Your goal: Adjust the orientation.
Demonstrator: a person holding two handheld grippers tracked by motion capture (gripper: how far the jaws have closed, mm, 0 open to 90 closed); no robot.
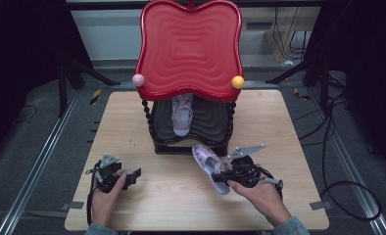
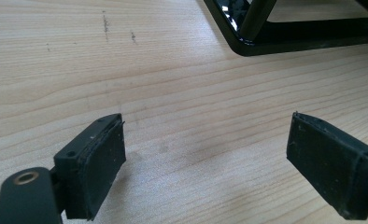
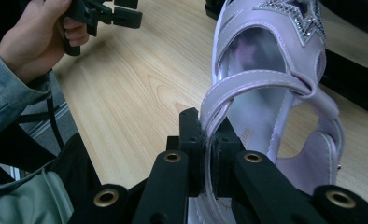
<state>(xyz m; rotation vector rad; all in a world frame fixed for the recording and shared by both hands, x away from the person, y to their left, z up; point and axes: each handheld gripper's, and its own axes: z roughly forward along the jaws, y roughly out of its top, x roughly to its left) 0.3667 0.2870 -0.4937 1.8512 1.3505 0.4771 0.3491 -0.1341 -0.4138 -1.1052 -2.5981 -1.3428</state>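
right gripper clamped on lilac sandal strap (heel end) | left gripper jaws apart

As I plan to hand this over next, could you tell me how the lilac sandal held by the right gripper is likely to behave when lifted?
The sandal probably weighs little, being mostly open straps. The right gripper pinches only one thin strap, which looks soft, so the shoe may dangle and swing.

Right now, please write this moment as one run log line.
left tongs: open, empty | right tongs: shut on sandal strap | second sandal: on rack lower shelf
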